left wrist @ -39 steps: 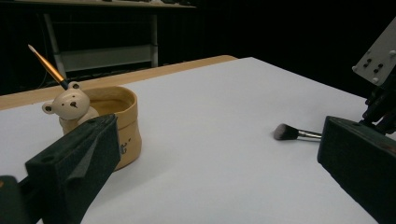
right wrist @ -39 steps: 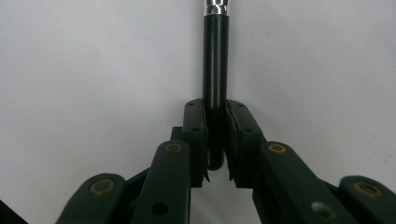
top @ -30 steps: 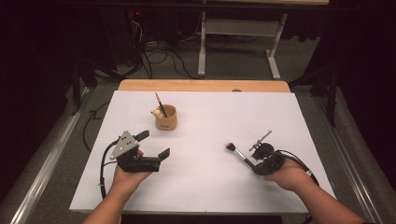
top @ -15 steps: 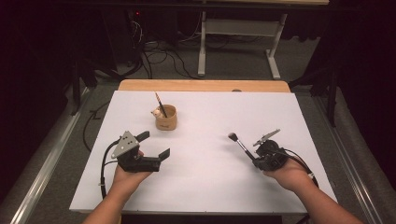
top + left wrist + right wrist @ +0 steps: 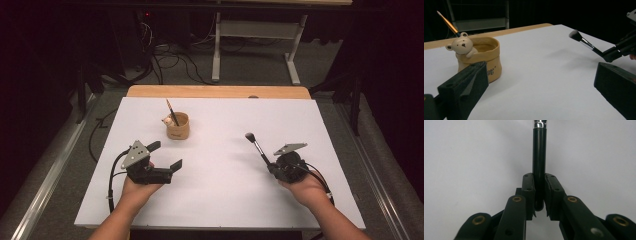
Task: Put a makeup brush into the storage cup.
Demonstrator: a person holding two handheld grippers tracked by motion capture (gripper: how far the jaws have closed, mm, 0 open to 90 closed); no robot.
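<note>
left hand-held gripper [image 5: 169, 156] agape, empty | right hand-held gripper [image 5: 270, 168] clamps 1 makeup brush [image 5: 256, 145] | 1 cup [image 5: 178, 126]

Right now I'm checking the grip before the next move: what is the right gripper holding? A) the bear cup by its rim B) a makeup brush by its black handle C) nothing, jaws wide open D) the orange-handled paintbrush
B: in the right gripper view the pads of the right gripper press on the black handle of the makeup brush, whose bristle head points away toward the bear cup.
</note>
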